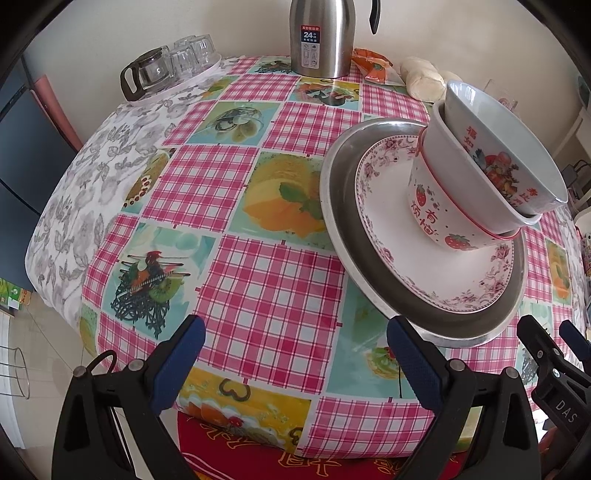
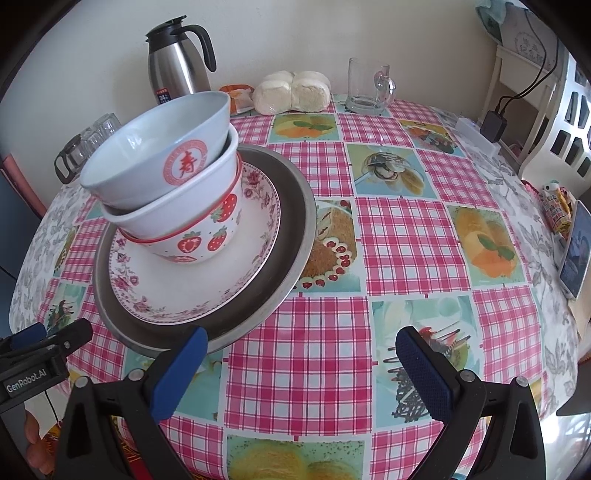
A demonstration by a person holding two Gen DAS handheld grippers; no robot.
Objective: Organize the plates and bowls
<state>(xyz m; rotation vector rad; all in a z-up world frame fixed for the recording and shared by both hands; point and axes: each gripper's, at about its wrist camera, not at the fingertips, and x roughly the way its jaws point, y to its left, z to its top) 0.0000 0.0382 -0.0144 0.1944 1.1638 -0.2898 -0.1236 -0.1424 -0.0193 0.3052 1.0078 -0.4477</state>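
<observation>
Steel tray (image 2: 295,206) at 10 o'clock on tabletop (image 2: 406,229), floral plate (image 2: 147,280) inside, three bowls (image 2: 177,184) nested on top. Left gripper (image 1: 295,354) and right gripper (image 2: 301,363) both spread, holding nothing.

Both tongs (image 1: 295,354) (image 2: 301,365) agape, empty.

A round table (image 2: 406,236) under a pink checked cloth stands against a plain cream wall (image 2: 295,33). Right of the table: a white openwork chair (image 2: 565,122). Left of the table: dark blue cabinet fronts (image 1: 22,147) and a pale tiled floor (image 1: 40,332).
</observation>
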